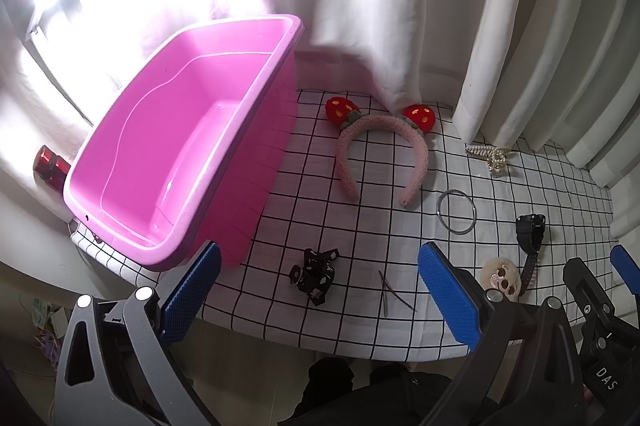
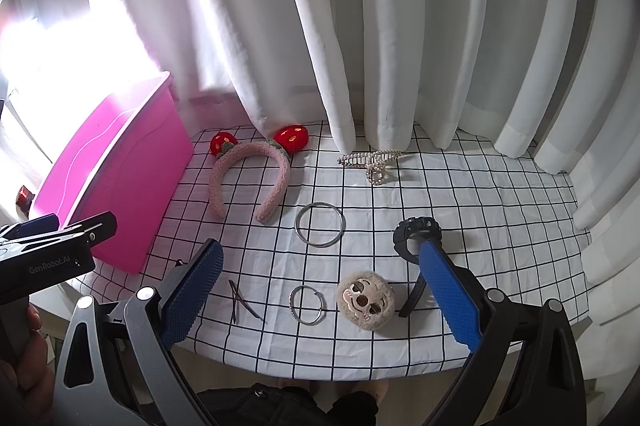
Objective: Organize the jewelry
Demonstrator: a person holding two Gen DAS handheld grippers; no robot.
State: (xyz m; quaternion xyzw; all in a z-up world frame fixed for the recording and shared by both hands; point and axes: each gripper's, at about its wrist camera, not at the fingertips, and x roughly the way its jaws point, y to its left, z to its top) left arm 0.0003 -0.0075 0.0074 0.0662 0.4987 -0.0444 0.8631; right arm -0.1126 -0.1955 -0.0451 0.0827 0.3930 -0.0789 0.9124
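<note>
An empty pink bin (image 1: 188, 154) stands at the table's left end, seen side-on as the pink bin (image 2: 116, 186) in the right wrist view. On the checked cloth lie a pink strawberry headband (image 2: 250, 178), a pearl hair claw (image 2: 370, 162), a silver bangle (image 2: 320, 230), a smaller ring (image 2: 307, 305), a black watch (image 2: 416, 238), a plush face clip (image 2: 366, 300), crossed bobby pins (image 2: 242, 302) and a black patterned scrunchie (image 1: 314, 274). My left gripper (image 1: 320, 290) hovers open over the scrunchie and pins. My right gripper (image 2: 320, 290) hovers open above the small ring, holding nothing.
White curtains (image 2: 360, 26) hang right behind the table, touching the cloth. A red shiny object (image 1: 50, 164) lies left of the bin. The checked cloth (image 2: 500, 226) ends at the near table edge, with a person's dark clothing below it.
</note>
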